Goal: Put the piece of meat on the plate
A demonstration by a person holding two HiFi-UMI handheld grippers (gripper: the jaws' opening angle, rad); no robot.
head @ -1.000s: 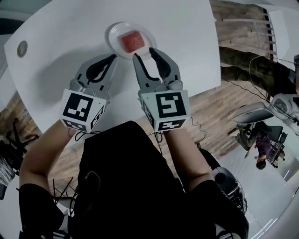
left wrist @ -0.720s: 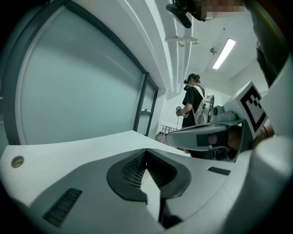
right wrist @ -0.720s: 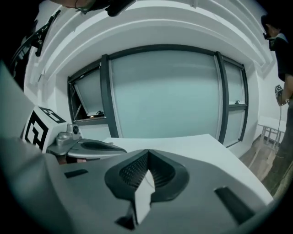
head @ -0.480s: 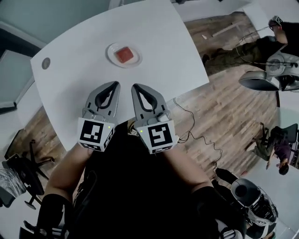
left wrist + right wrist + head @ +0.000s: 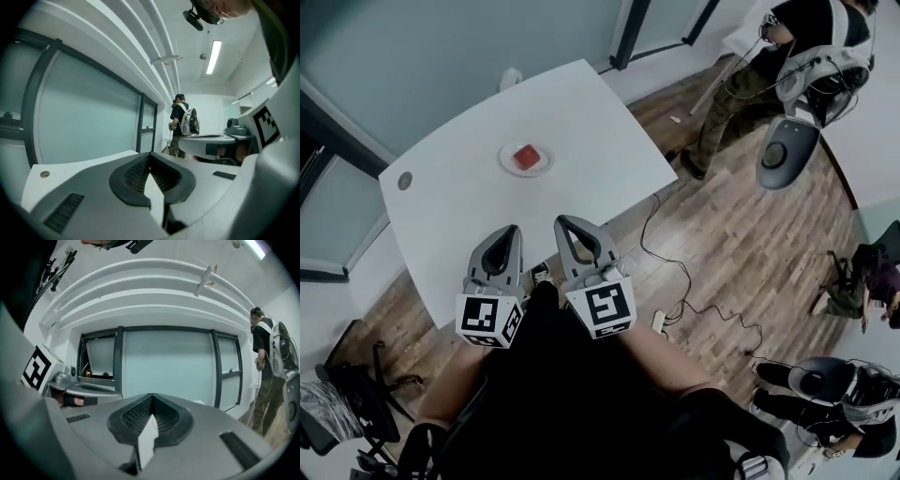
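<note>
On counter [image 5: 581, 122], meat [image 5: 525, 156] on plate [image 5: 506, 169], well ahead of left tongs [image 5: 508, 231] and right tongs [image 5: 562, 223]; both pressed together, empty.

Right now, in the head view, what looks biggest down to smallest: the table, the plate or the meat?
1. Table, by far the largest.
2. Plate, much smaller, lying on the table.
3. Meat, smallest, lying on the plate.

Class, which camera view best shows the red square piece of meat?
The head view: the red square piece of meat lies in plain sight on the small white round plate on the white table. Both gripper views look level across the room; neither shows the meat.
</note>
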